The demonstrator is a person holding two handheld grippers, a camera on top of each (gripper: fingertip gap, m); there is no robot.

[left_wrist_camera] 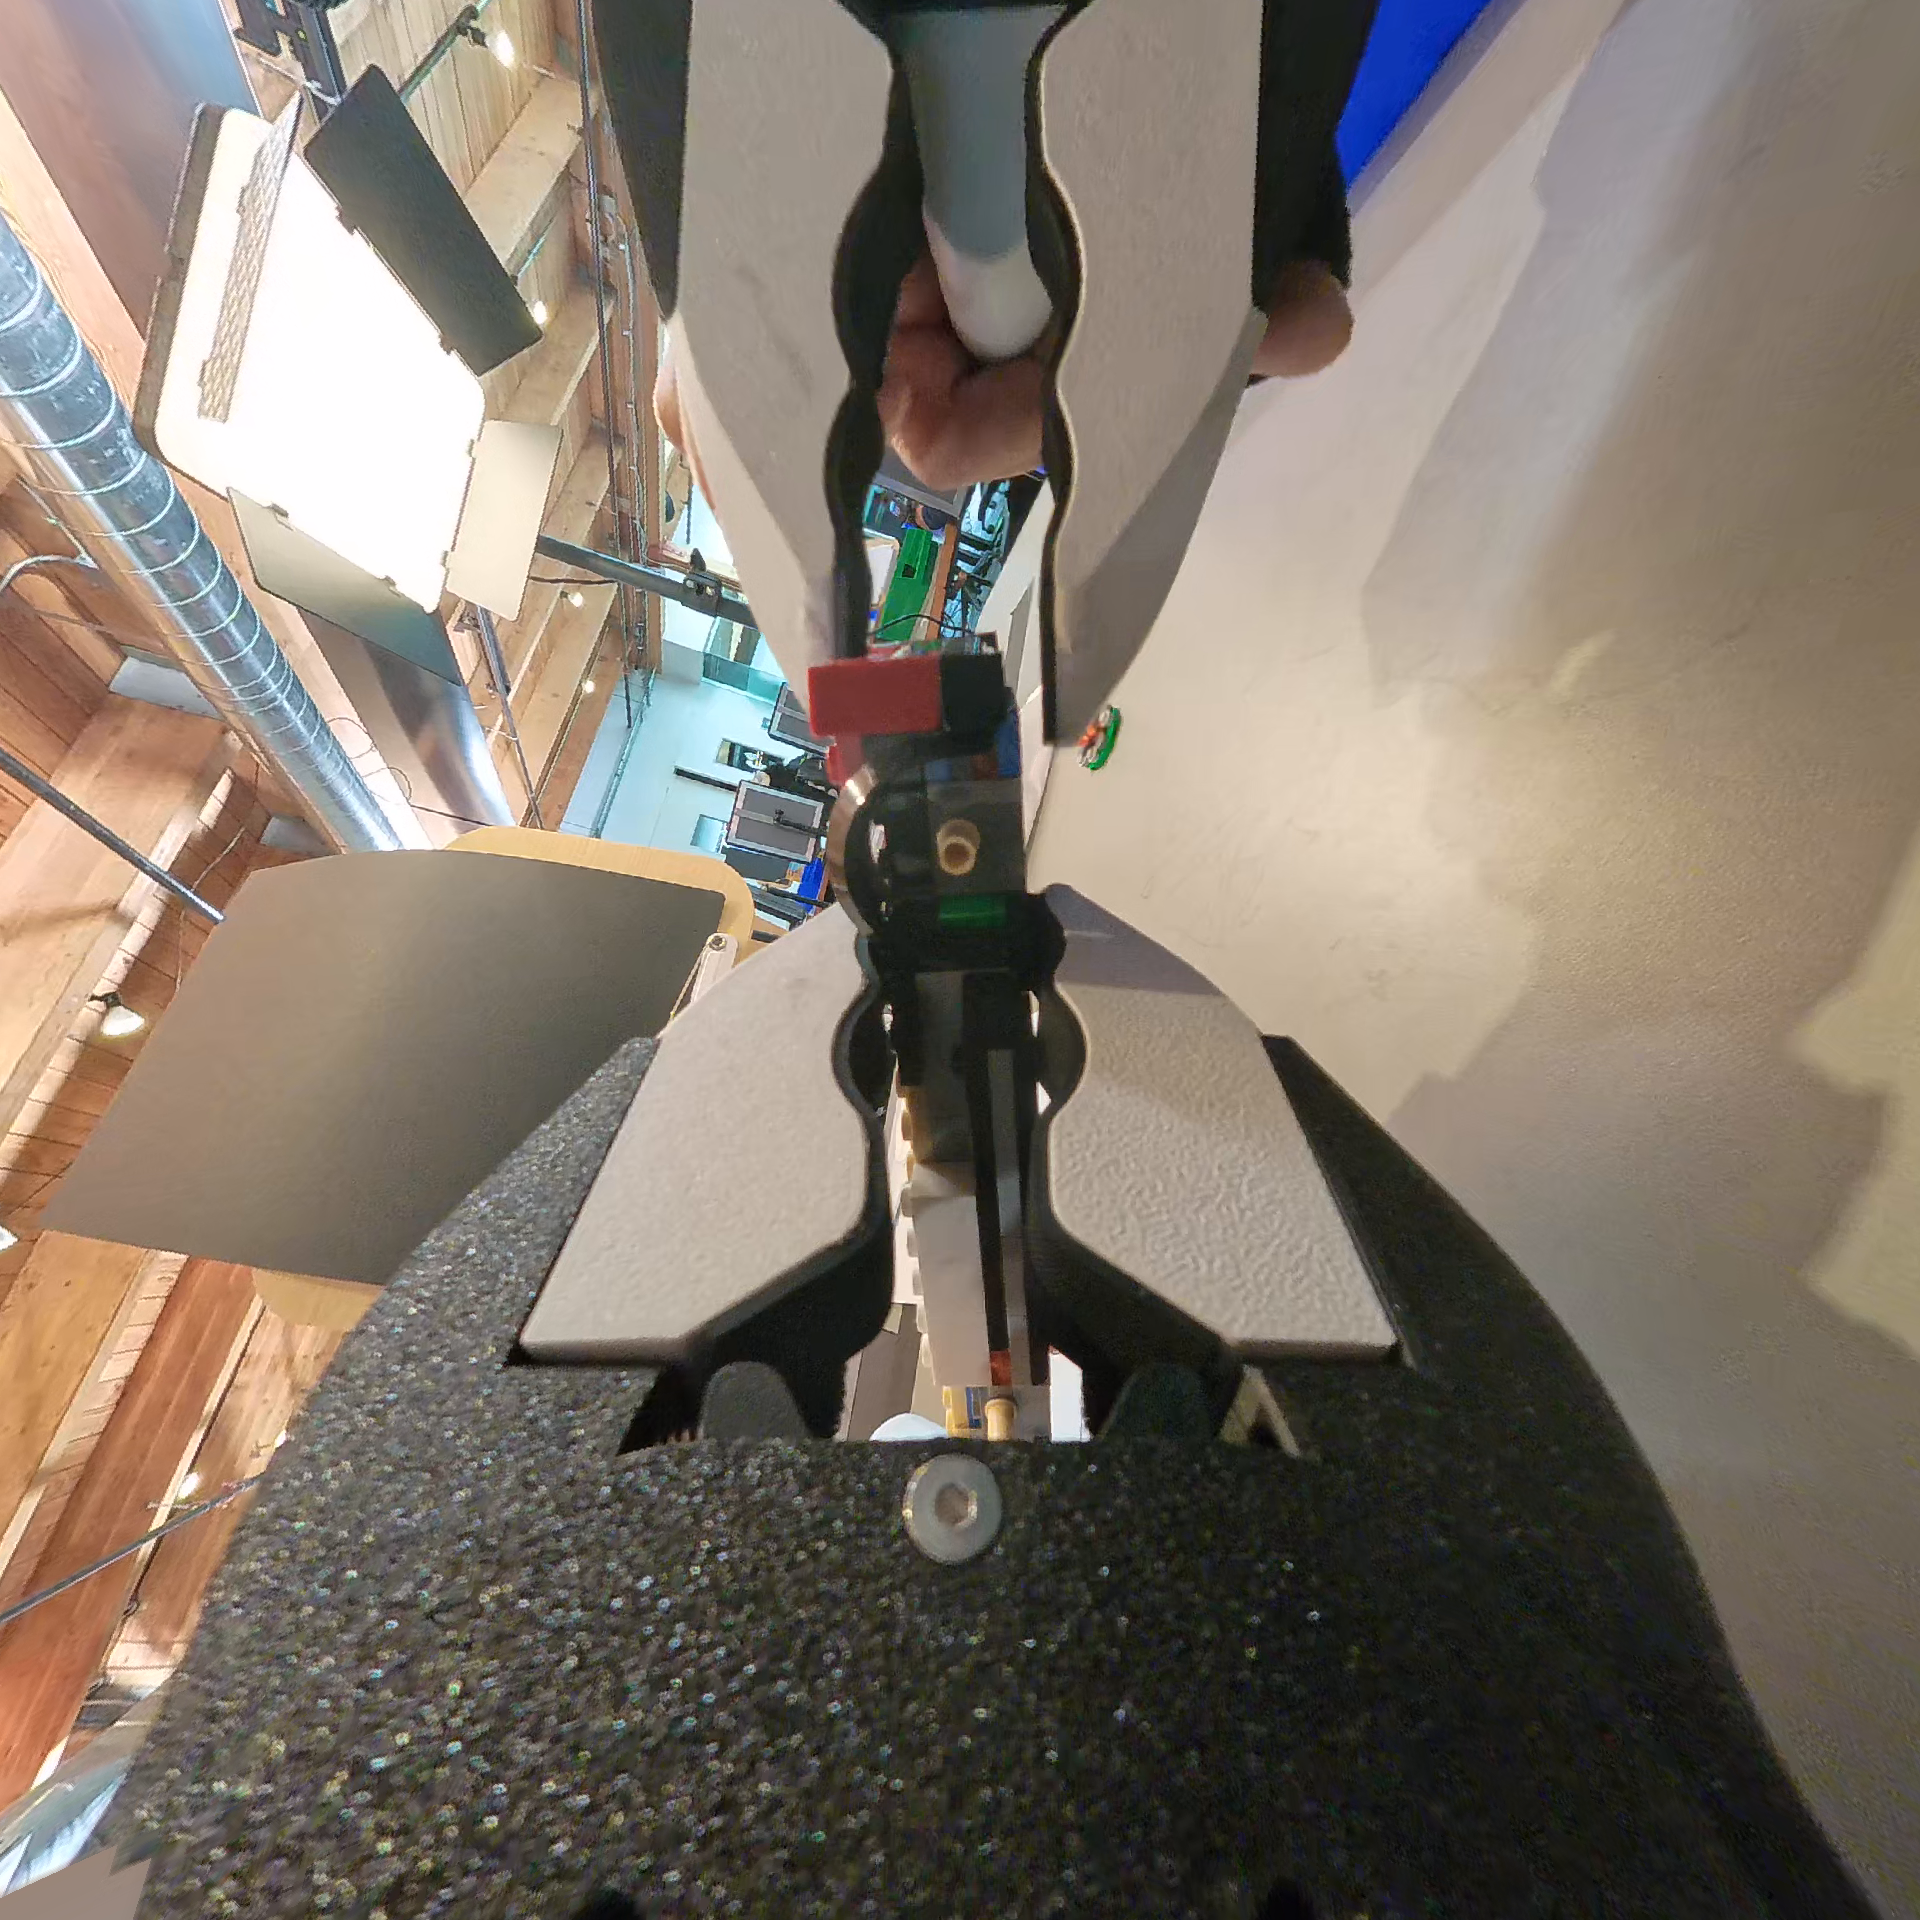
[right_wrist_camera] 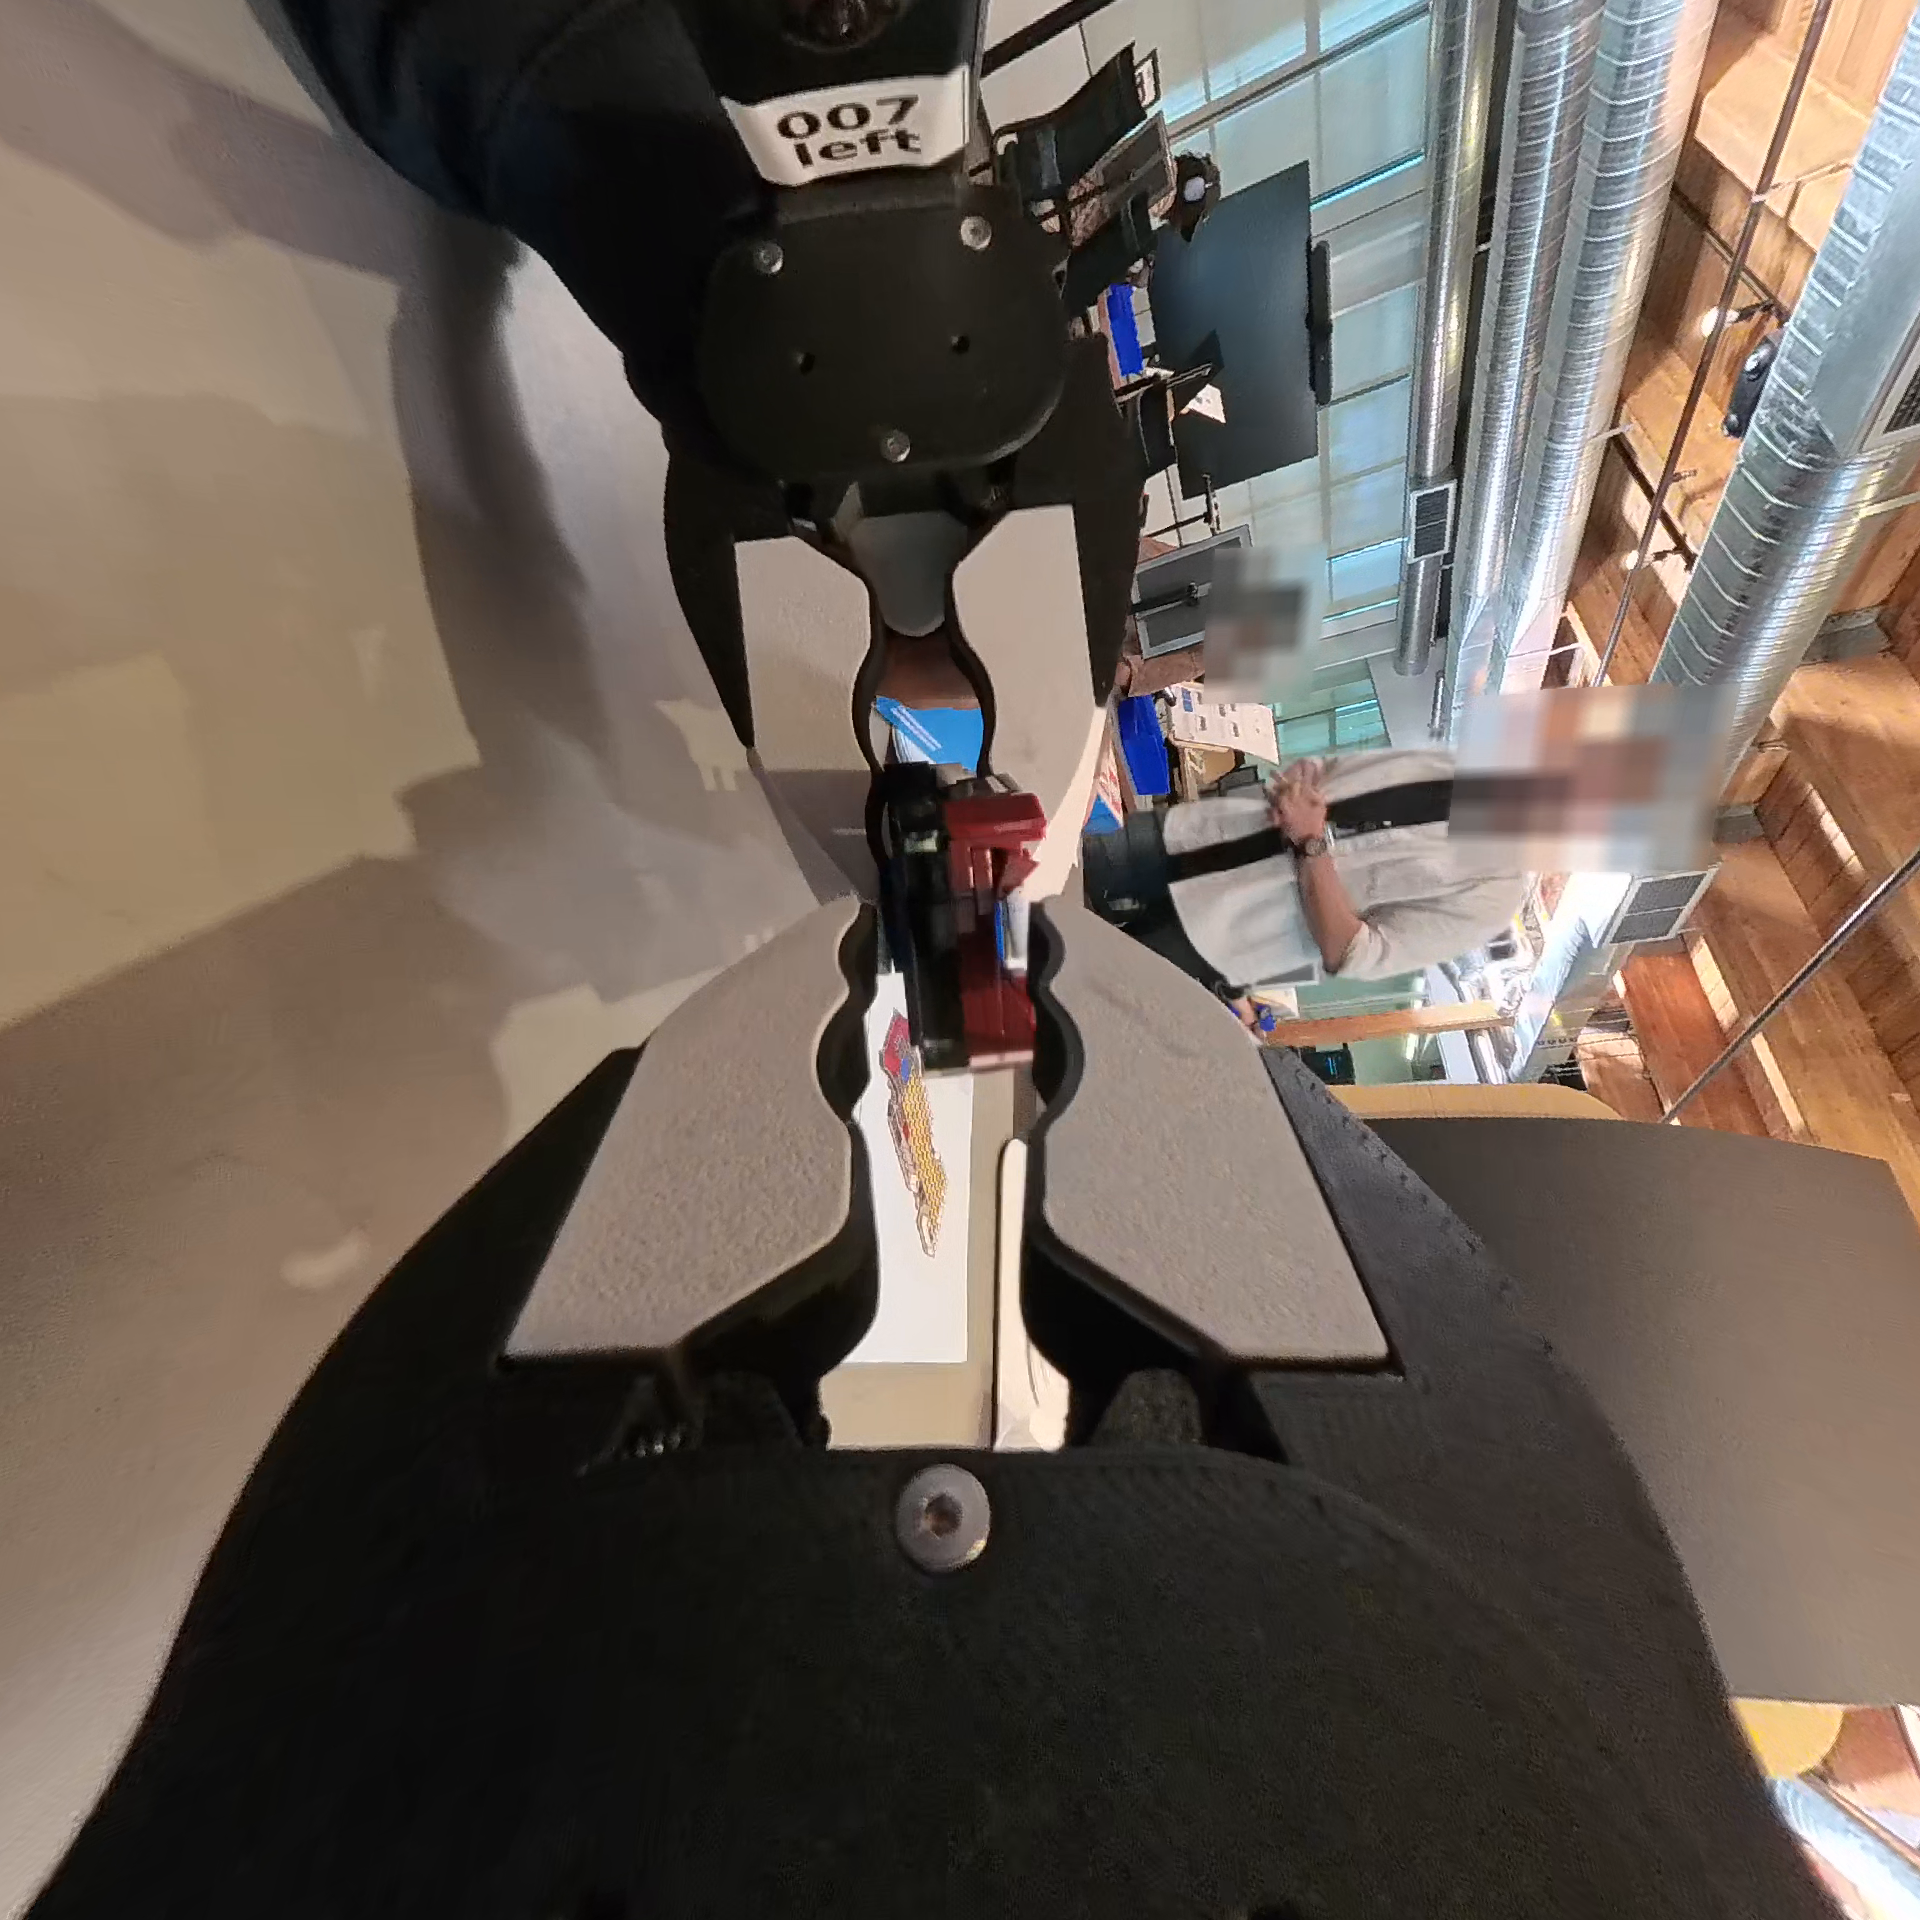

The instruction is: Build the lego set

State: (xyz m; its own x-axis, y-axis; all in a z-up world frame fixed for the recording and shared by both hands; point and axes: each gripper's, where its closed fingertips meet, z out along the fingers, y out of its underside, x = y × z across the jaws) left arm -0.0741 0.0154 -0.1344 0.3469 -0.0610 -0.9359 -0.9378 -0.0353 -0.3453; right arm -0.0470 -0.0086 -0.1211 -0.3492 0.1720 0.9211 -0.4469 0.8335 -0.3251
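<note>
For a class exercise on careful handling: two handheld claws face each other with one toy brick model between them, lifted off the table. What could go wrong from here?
1. The brick model is gripped by both the left claw and the right claw; pulling or twisting apart could split it.
2. The red bricks jut out sideways past the claw tips and might snap off.
3. Held above the grey table, any loosened piece would probably fall.
</note>
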